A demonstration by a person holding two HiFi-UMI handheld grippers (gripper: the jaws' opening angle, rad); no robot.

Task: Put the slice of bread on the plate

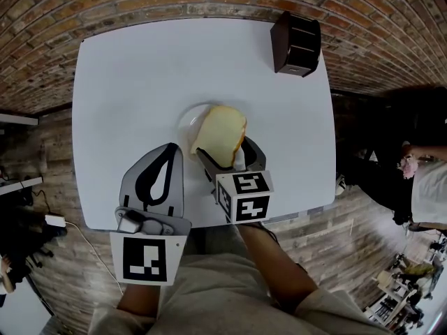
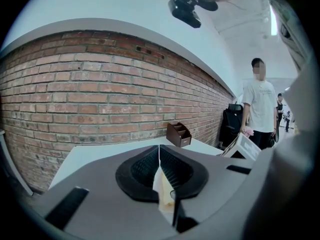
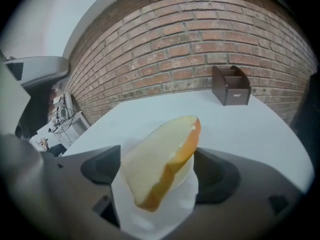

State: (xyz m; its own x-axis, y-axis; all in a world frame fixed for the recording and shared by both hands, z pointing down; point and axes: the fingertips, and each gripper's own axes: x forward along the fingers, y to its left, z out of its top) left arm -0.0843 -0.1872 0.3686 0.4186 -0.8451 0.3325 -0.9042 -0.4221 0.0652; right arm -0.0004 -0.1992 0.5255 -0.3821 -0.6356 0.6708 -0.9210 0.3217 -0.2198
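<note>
While slice of bread (image 1: 220,135) leans tilted on plate (image 1: 183,123) betw. wide-apart jaws of right gripper (image 1: 229,159): step prob. = release. Next: back gripper off w/o tipping slice off rim. Left gripper (image 1: 170,151): jaws together, idle.

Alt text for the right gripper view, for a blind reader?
A tilted slice of bread sits between the wide-open jaws of the right claw, over a white plate on a white table. Behind stand a brown box and a brick wall.
</note>
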